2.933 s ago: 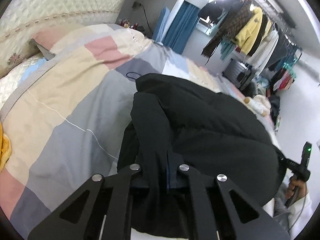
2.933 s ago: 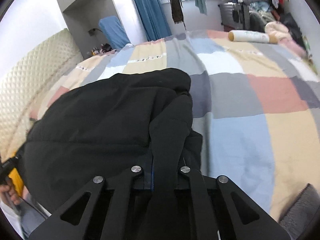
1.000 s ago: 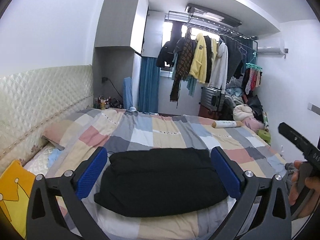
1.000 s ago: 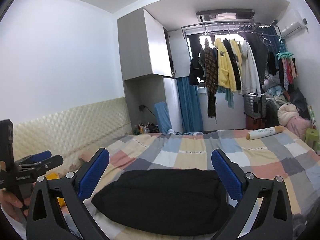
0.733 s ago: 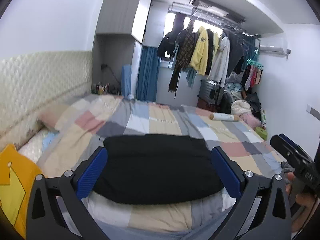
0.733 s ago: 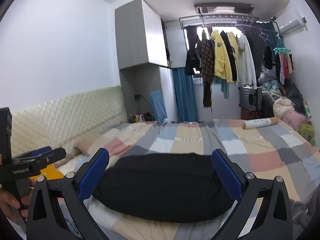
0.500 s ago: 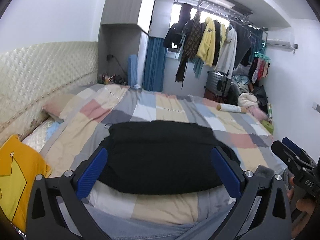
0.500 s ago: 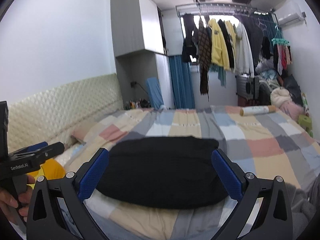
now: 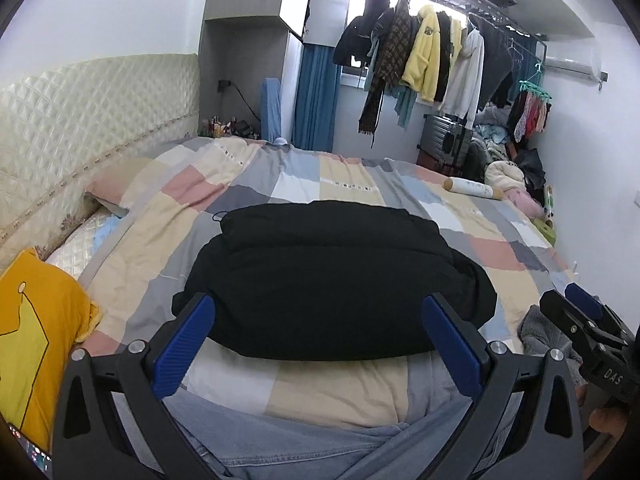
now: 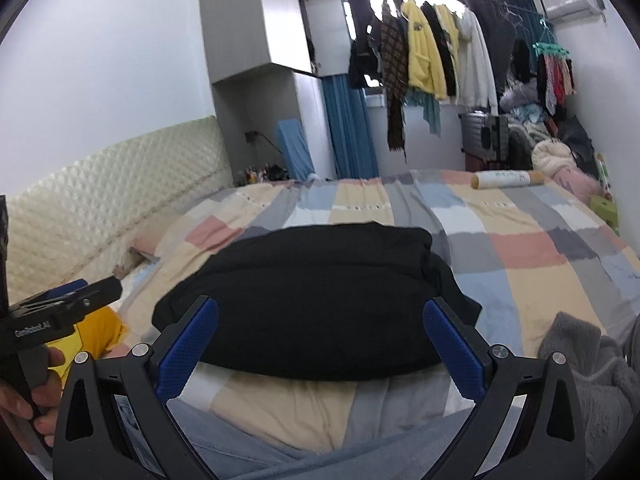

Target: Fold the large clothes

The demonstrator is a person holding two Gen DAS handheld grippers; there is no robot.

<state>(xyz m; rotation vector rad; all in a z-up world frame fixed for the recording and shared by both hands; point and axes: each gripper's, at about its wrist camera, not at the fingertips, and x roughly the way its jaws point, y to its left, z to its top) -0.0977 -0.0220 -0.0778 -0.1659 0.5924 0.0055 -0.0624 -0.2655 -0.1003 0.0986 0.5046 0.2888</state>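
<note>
A black padded garment point(image 9: 328, 276) point(image 10: 312, 300) lies folded into a thick wide bundle on the patchwork bed cover point(image 9: 304, 184) point(image 10: 520, 248). My left gripper point(image 9: 320, 332) hangs open above the bed's near edge, held back from the bundle, with nothing between its blue pads point(image 9: 184, 338). My right gripper point(image 10: 320, 336) is open too and empty, at about the same distance. Each view catches the other gripper at its edge: the right gripper point(image 9: 588, 336) in a hand at lower right, the left gripper point(image 10: 60, 312) at lower left.
A yellow pillow point(image 9: 36, 340) lies at the left by the quilted headboard point(image 9: 80, 112). A grey fleece item point(image 10: 580, 364) sits at the right bed edge, a white roll point(image 10: 504, 179) at the far side. Hanging clothes point(image 9: 424, 56) crowd the window. Blue jeans point(image 9: 320, 448) fill the bottom.
About three seconds ago both grippers were shut on black fabric. They have let go, opened and pulled back; over the last second both views tilted down toward the folded bundle.
</note>
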